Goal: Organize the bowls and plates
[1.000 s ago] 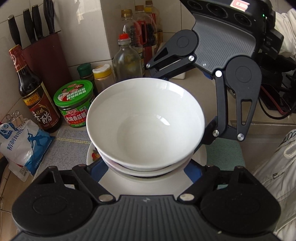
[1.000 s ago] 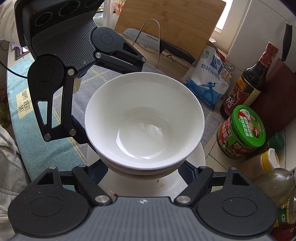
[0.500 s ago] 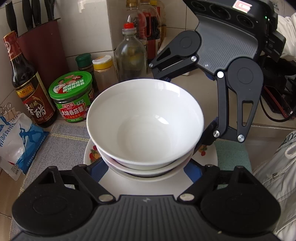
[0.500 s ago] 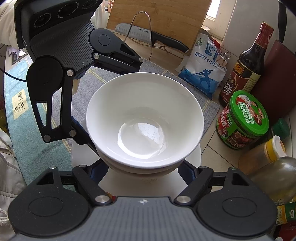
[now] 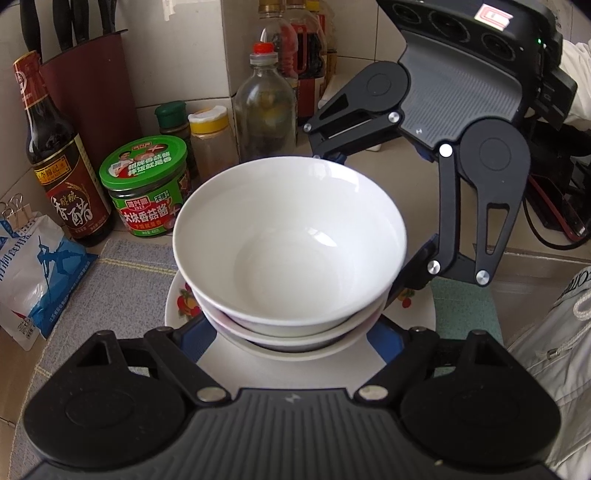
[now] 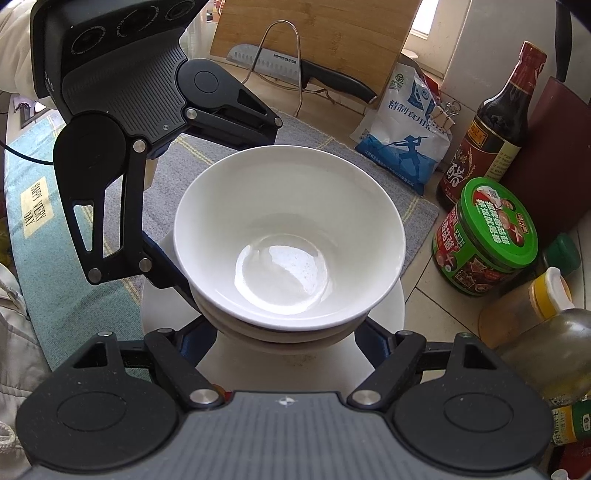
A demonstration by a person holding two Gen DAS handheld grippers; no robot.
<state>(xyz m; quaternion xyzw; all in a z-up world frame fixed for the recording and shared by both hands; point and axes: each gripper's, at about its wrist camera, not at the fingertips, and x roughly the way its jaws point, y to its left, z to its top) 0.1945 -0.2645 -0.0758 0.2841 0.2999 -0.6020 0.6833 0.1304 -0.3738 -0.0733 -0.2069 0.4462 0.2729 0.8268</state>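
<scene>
Three nested bowls, the bowl stack (image 5: 291, 243), sit mid-frame on a plate (image 5: 181, 299). Left gripper (image 5: 291, 336) jaws clamp its base low. Right gripper (image 6: 286, 334) jaws clamp the opposite side, probably so the stack stays level.

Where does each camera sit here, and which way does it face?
Left wrist: on the left tool, angled down at the stacked white ceramic bowls on a plate; behind them, the green-lidded sauce jar by the tiled wall; a pale sleeve at the right edge.
Right wrist: on the right tool, angled down at the same bowls from the opposite side, the wooden cutting board behind.
Shared: bowls, jar, and each view shows the other tool across the stack.
</scene>
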